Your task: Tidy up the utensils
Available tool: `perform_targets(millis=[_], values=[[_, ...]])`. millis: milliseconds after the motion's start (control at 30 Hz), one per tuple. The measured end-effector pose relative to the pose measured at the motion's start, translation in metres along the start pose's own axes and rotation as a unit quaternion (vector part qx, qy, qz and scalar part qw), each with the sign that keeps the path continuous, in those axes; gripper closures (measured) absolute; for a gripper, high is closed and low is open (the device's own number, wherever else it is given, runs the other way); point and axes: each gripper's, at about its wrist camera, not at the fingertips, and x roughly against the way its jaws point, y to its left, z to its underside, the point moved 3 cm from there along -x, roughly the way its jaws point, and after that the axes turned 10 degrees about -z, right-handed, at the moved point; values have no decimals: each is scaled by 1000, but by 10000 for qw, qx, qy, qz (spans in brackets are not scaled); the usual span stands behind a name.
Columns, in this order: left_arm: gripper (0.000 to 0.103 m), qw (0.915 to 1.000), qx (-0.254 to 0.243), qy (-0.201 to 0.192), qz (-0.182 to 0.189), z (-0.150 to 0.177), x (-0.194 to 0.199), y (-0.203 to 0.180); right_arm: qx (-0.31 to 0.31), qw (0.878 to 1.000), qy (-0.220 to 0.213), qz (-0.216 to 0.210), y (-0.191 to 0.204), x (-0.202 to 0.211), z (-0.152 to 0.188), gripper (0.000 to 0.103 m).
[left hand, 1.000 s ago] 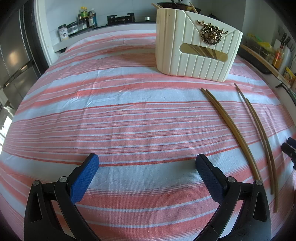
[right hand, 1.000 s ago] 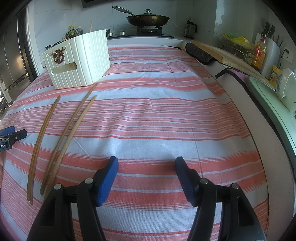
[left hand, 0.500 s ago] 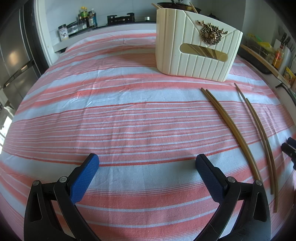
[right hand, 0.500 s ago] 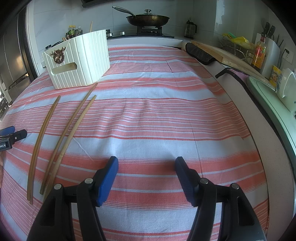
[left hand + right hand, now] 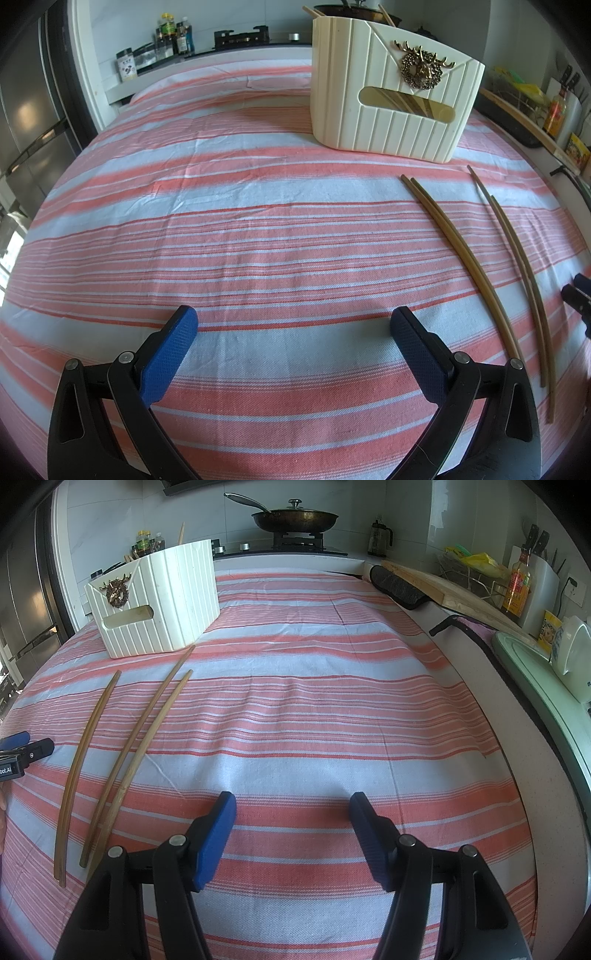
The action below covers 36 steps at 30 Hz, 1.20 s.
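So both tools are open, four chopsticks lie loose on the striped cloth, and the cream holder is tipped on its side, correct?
Not quite: the cream holder stands upright, as the left wrist view shows. The rest holds: left tool and right tool are open, and four chopsticks lie loose on the striped cloth.

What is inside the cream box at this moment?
Chopsticks are in the box: brown sticks show through its handle slot, and tips rise above its rim. The walls cover the rest, so their number and anything else inside cannot be seen.
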Motion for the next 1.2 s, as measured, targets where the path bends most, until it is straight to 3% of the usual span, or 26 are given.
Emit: perform_targets(millis=[767,967,1100,1200], values=[[0,10000,-6,-2,5,0,0,0,-10,10000,0,-10,0,0,0,38],[1,9995,302,-98,-37,-3,5,9,-11,10000,0,-10,0,0,0,38],[1,9970,715,-227,180,-9,22,14,-12,10000,0,-11,0,0,0,38],[1,9957,746,-353,413,-17,40,4,-11,10000,1,-10,0,0,0,38]])
